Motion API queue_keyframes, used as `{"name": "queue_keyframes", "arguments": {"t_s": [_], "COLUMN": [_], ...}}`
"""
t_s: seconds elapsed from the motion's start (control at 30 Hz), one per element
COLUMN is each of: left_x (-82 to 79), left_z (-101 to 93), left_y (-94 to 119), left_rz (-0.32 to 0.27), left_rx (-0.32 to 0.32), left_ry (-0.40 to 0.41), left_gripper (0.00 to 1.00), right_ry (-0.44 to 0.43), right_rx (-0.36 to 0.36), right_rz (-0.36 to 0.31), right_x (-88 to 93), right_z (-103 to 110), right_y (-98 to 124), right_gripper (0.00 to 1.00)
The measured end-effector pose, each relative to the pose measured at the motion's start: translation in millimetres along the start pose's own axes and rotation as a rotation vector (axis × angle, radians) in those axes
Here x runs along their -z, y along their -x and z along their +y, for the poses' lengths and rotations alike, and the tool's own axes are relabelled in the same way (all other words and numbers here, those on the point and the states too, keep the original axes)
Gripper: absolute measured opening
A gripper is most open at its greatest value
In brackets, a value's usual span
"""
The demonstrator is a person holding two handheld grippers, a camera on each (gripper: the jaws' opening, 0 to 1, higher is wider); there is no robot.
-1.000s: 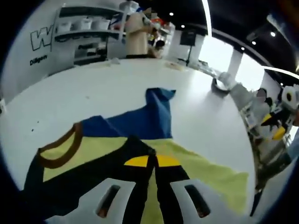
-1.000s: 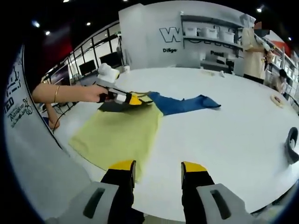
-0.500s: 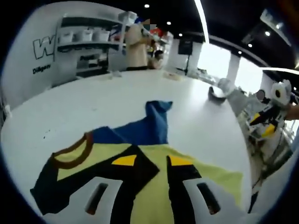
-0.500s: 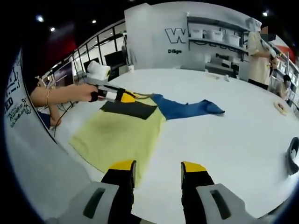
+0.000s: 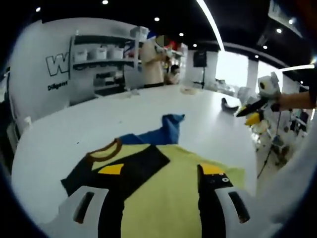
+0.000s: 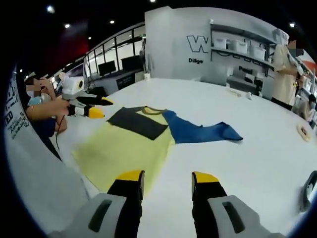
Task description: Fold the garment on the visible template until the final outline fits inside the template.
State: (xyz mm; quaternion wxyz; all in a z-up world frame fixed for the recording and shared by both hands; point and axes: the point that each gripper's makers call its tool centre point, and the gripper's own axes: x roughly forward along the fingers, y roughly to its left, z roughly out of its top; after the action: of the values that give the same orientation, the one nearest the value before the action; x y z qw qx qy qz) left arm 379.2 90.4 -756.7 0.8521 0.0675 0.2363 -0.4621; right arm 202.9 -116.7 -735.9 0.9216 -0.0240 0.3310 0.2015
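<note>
Garment (image 6: 133,141) flat on table (image 6: 257,153), black sleeve folded in, blue sleeve (image 6: 203,133) still out far right; both grippers (image 5: 161,173) (image 6: 162,178) agape, empty; most folds remain.

The garment (image 6: 133,144) is soft matt cloth lying on a smooth, faintly glossy white table (image 6: 247,163).

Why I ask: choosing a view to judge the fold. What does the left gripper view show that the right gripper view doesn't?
Left gripper view: the right gripper beyond the table edge; the brown collar, close. Right gripper view: the left gripper, open, beside the garment; the blue sleeve fully spread. Both: the yellow garment flat on the white table, black sleeve folded in.
</note>
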Motion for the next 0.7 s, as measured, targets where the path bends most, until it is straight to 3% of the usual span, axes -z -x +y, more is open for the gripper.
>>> {"name": "queue_keyframes", "arguments": {"t_s": [0.1, 0.3, 0.4, 0.53, 0.63, 0.7], "left_x": [3.5, 13.7, 28.5, 43.6, 59.5, 67.2], "left_z": [-5.7, -4.8, -6.8, 1.0, -1.3, 6.1], "left_y": [23, 84, 122, 151, 171, 187], "left_rz": [0.003, -0.054, -0.061, -0.066, -0.040, -0.079], "left_rx": [-0.018, -0.088, -0.145, -0.202, -0.220, -0.279], "left_ry": [-0.037, 0.004, 0.063, 0.096, 0.124, 0.204], "left_gripper": [0.60, 0.61, 0.68, 0.86, 0.85, 0.86], "right_ry": [0.025, 0.064, 0.083, 0.095, 0.094, 0.097], "right_rx": [-0.012, -0.032, -0.048, -0.054, -0.050, -0.051], "right_rz": [-0.003, -0.028, -0.030, -0.028, -0.020, -0.003], "right_x": [-7.3, -30.0, -38.6, -45.6, -51.7, -54.5], "right_z": [-3, -14, -15, -16, -20, -17], "right_y": [-4, -15, -24, -31, -39, -44], "right_gripper": [0.33, 0.33, 0.33, 0.34, 0.34, 0.34]}}
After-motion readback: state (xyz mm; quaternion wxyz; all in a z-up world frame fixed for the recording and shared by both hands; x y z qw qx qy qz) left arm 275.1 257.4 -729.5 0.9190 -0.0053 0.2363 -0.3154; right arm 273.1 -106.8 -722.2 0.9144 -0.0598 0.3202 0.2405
